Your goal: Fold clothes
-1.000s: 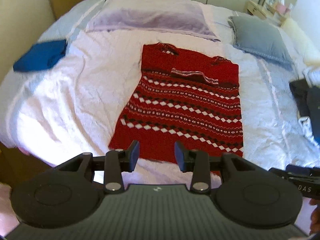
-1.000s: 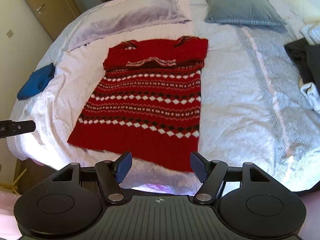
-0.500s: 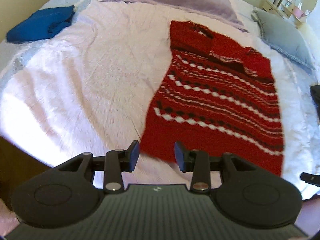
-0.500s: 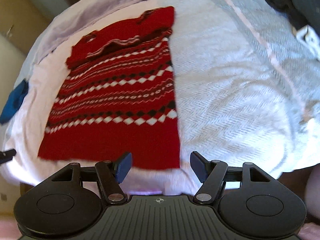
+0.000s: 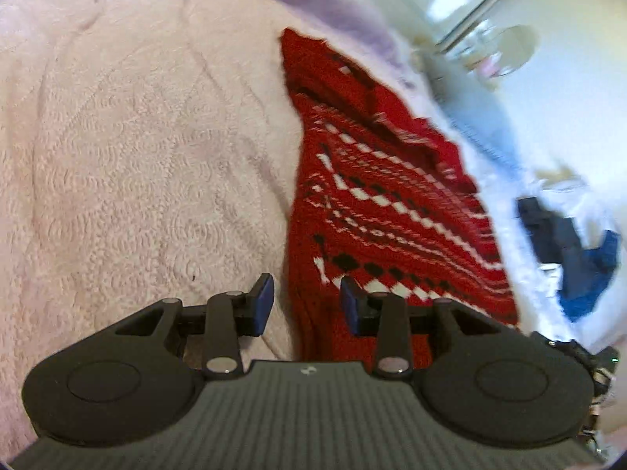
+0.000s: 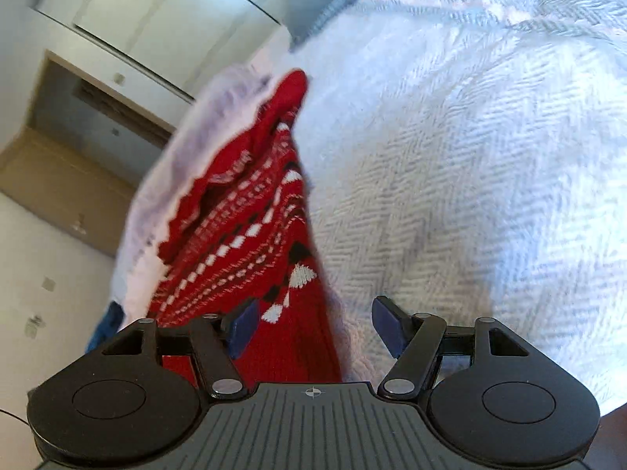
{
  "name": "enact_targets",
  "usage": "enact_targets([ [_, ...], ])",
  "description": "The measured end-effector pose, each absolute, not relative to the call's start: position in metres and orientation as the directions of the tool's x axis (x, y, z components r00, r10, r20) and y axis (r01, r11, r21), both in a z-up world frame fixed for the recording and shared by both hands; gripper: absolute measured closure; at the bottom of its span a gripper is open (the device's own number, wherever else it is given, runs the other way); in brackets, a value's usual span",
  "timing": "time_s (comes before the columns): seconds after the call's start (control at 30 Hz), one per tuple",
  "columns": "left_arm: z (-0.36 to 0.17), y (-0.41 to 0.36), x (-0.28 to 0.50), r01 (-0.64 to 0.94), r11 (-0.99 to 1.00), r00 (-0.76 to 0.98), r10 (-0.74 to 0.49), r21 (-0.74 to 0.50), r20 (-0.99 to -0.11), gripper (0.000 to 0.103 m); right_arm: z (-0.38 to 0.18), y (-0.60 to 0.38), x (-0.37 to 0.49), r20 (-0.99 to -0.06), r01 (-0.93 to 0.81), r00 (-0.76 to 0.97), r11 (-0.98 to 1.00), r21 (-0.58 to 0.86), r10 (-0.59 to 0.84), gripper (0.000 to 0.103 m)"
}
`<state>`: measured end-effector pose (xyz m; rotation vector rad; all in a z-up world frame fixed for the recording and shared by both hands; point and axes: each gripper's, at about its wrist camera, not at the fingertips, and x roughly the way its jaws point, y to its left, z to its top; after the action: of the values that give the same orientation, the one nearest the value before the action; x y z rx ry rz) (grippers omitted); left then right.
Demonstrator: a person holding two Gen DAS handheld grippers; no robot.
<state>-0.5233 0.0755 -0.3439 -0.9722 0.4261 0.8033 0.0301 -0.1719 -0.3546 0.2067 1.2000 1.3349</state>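
Observation:
A red knitted sweater (image 5: pixel 376 203) with white and black diamond bands lies flat on the bed, sleeves folded in at its far end. My left gripper (image 5: pixel 307 303) is open, low over the sweater's near left hem corner, with the left edge between its fingers. The sweater also shows in the right wrist view (image 6: pixel 250 243). My right gripper (image 6: pixel 313 325) is open wide, low over the near right hem corner, the sweater's right edge between its fingers. Neither holds cloth.
The bed has a pale pink textured cover (image 5: pixel 137 156) on the left and a white-grey herringbone blanket (image 6: pixel 470 176) on the right. Dark and blue clothes (image 5: pixel 572 258) lie at the bed's right side. Wardrobe doors (image 6: pixel 156 11) stand beyond.
Both grippers have dropped down and forward to the sweater's near hem corners, left to the left corner, right to the right corner. Both stay open. The sweater has not moved.

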Motion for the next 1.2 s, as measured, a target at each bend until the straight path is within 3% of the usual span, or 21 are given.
enact_targets([
  [0.17, -0.348, 0.052, -0.541, -0.706, 0.302, 0.704, 0.401, -0.641, -0.587, 0.07, -0.352, -0.197, 0.016, -0.551, -0.609, -0.185, 0.345, 0.714, 0.813, 0.035],
  [0.43, -0.338, 0.044, -0.552, -0.712, 0.322, 0.698, 0.425, -0.624, -0.577, 0.069, -0.34, -0.212, 0.009, -0.554, -0.576, -0.181, 0.37, 0.729, 0.812, 0.035],
  [0.73, -0.352, 0.085, -0.541, -0.686, 0.307, 0.723, 0.385, -0.659, -0.573, 0.063, -0.357, -0.197, 0.026, -0.514, -0.562, -0.217, 0.325, 0.761, 0.83, 0.036],
  [1.2, -0.372, 0.117, -0.521, -0.595, 0.318, 0.804, 0.239, -0.738, -0.545, 0.064, -0.387, -0.126, 0.054, -0.403, -0.485, -0.482, 0.147, 0.862, 0.778, 0.037],
])
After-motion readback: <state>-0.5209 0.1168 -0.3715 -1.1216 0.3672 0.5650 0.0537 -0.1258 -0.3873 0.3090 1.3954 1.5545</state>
